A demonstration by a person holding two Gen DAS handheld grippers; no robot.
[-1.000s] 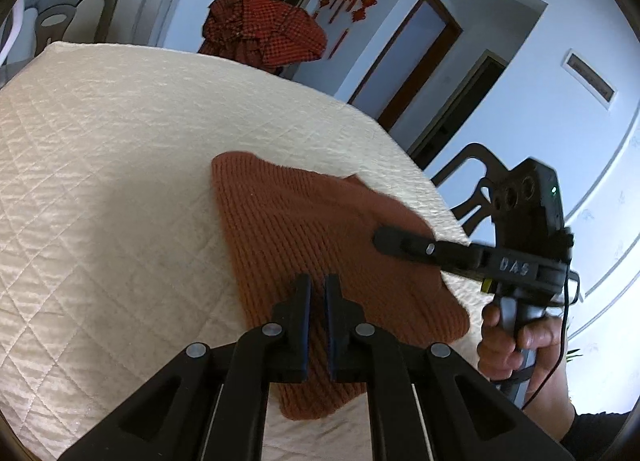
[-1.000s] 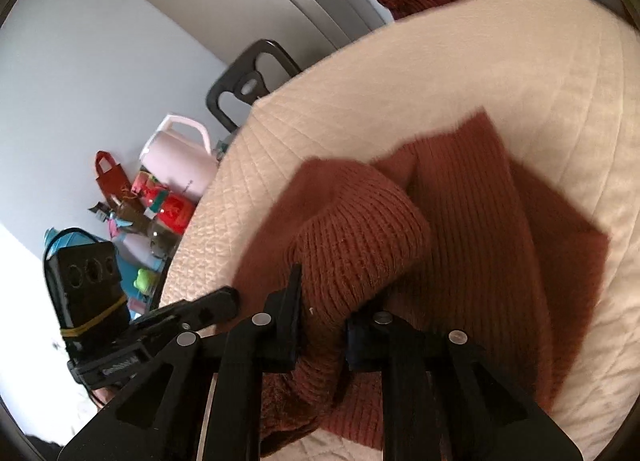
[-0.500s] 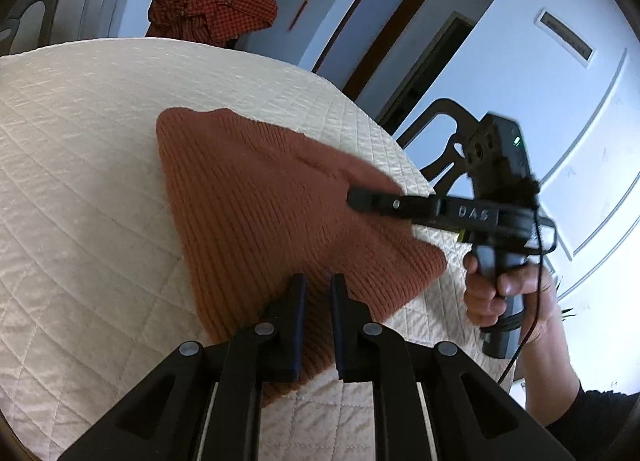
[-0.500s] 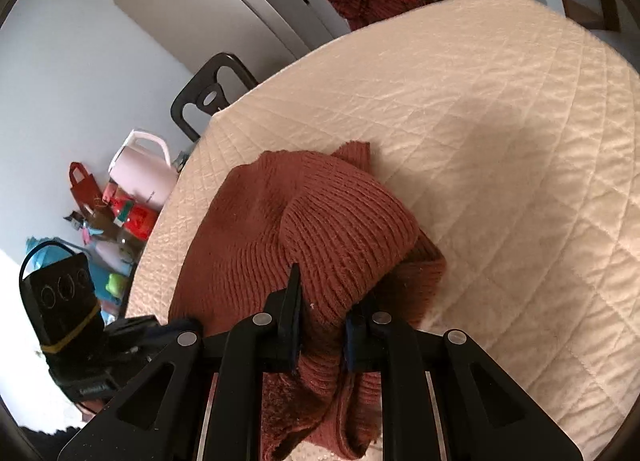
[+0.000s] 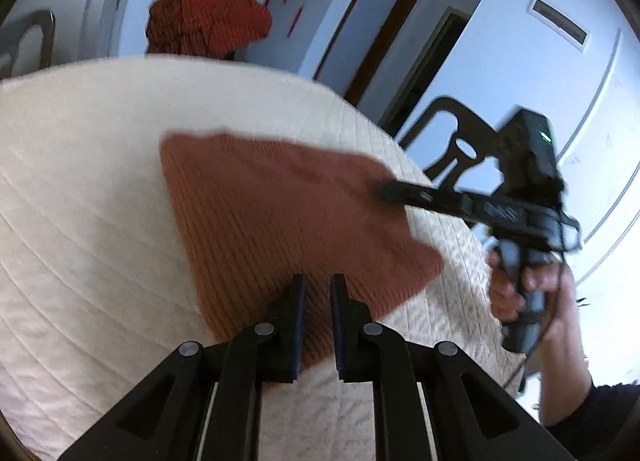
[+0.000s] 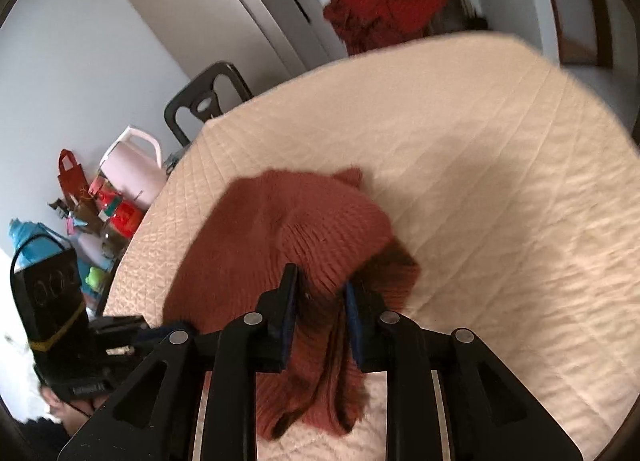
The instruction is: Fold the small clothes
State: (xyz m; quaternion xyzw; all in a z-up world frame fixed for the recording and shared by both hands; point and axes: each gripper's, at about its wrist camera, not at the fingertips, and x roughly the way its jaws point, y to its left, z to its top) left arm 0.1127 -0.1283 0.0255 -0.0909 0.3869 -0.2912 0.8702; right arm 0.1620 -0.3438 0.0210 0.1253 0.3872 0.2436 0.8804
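A rust-brown knitted garment lies on the cream quilted table. My left gripper is nearly shut and empty, hovering over the garment's near edge. My right gripper is shut on a bunched fold of the garment, held just above the table; its fingers also show at the garment's right edge in the left wrist view. The left gripper's body shows at the lower left of the right wrist view.
A red checked cloth hangs over a chair beyond the table's far edge. Dark chairs stand at the table's sides. A pink jug and cluttered items stand off the table to the left.
My right gripper has pulled the held fold back across the garment toward the table's right edge. The left gripper has drawn back to the garment's near edge.
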